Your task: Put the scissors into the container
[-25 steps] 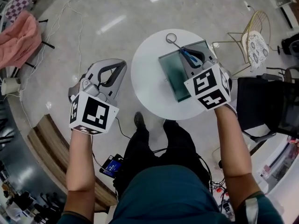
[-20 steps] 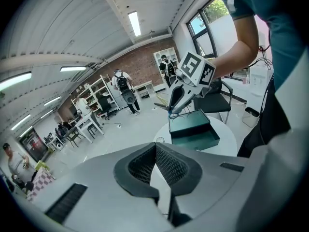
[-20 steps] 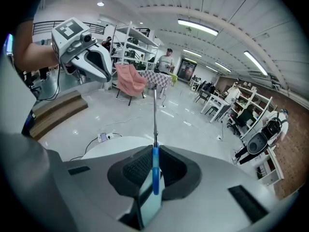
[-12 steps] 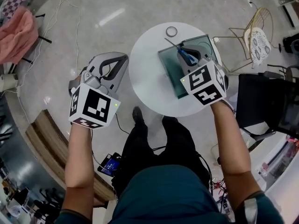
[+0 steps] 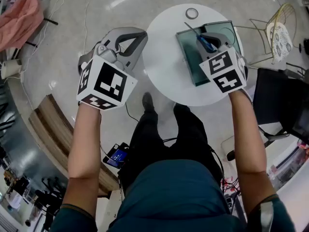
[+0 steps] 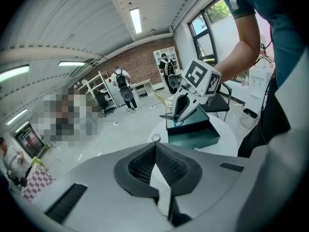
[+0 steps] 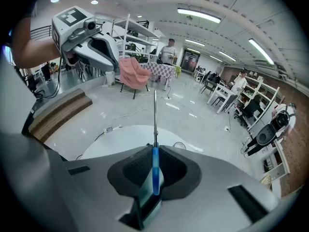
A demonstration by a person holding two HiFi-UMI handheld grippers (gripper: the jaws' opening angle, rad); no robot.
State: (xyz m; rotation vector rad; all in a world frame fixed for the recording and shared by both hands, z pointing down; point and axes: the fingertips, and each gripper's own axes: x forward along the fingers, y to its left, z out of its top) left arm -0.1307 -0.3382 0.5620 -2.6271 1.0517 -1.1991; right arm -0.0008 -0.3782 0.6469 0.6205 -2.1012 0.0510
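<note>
since the earlier frame both grippers sit higher in the head view, and the table (image 5: 164,62) has slid up-frame with them. the right gripper (image 5: 212,47) has crept further over the container (image 5: 189,64). the left gripper (image 5: 139,45) has come up beside the table edge.

right gripper is clamped on the scissors (image 5: 203,40). in the right gripper view the blue handle (image 7: 154,170) is pinched between the pads and the thin blade pokes straight out ahead. the scissors hang over the container's open top, not yet inside. left gripper's jaws are closed together w/ nothing between them (image 6: 155,151).

handling, my guess: light, stiff, blade tip sharp. plastic handle is prob the best hold, so you've got it right. one-sided pinch means it could pivot, so lower it slowly, tip first.

container looks like tinted glass w/ hard walls; expect a clink, and don't drop it in. table top is white, smooth and round, so the box may slide if bumped. a small ring (image 5: 191,13) lies near the far rim, apart from the box.

room: glossy pale floor, loose cables, pink cloth (image 5: 19,13) far left, wood bench (image 5: 46,129), wire chair (image 5: 282,25) at right.
</note>
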